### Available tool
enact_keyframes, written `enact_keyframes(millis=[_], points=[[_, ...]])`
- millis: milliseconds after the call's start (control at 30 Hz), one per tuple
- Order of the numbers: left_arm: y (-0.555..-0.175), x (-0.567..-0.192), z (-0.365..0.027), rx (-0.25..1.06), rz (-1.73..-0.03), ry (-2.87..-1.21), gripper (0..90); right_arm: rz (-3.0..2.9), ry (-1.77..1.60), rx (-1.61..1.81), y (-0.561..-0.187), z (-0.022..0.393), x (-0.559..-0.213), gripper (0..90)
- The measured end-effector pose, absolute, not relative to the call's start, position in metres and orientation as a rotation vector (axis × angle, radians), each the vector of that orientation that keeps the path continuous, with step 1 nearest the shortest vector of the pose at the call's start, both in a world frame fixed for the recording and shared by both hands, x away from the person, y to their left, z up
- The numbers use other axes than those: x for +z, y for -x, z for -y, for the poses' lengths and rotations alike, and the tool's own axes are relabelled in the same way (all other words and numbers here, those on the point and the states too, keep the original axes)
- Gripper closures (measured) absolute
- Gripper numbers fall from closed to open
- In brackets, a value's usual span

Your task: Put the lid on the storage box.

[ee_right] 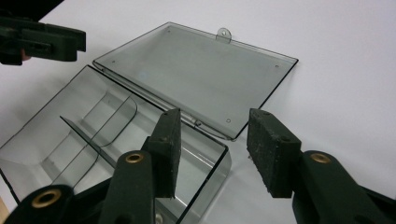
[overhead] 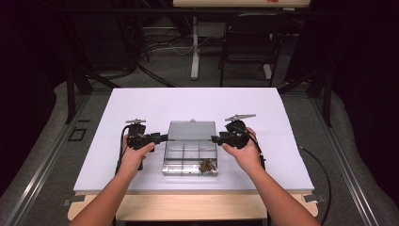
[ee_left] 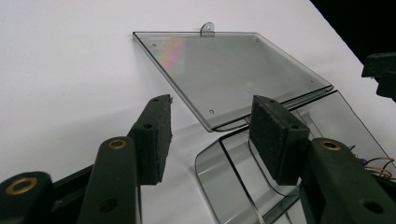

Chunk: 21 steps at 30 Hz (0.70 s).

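A clear plastic compartment box (overhead: 188,172) lies mid-table with its lid (overhead: 190,131) swung open flat behind it. A small brown tangle (overhead: 207,165) sits in the near right compartment. My left gripper (overhead: 164,137) is at the box's left side, my right gripper (overhead: 214,139) at its right side. In the left gripper view the left gripper (ee_left: 212,107) stands open, straddling the box's corner wall (ee_left: 219,163) without pressing it; the lid (ee_left: 233,70) lies beyond. In the right gripper view the right gripper (ee_right: 215,116) is likewise open astride the box's far corner (ee_right: 222,156), the lid (ee_right: 196,70) ahead.
The white tabletop (overhead: 141,103) has bare room all round the box. Beyond its far edge stand a black chair (overhead: 249,42) and a white post (overhead: 194,47) on the floor. Dark stands flank the table at both sides.
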State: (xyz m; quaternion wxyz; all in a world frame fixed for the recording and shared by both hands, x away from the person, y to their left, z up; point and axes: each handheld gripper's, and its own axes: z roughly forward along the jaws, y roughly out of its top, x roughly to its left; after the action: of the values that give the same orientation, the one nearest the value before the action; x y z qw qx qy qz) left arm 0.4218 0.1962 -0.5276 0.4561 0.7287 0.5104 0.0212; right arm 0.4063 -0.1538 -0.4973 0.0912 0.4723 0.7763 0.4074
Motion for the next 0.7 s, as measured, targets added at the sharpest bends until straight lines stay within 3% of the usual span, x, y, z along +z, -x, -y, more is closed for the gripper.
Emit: enact_keyframes(millis=[700], points=[[-0.440, -0.526, -0.182, 0.042, -1.253, -1.827, 51.7, -2.267, -1.470, 1.237, -0.427, 0.155, -0.500, 54.0]])
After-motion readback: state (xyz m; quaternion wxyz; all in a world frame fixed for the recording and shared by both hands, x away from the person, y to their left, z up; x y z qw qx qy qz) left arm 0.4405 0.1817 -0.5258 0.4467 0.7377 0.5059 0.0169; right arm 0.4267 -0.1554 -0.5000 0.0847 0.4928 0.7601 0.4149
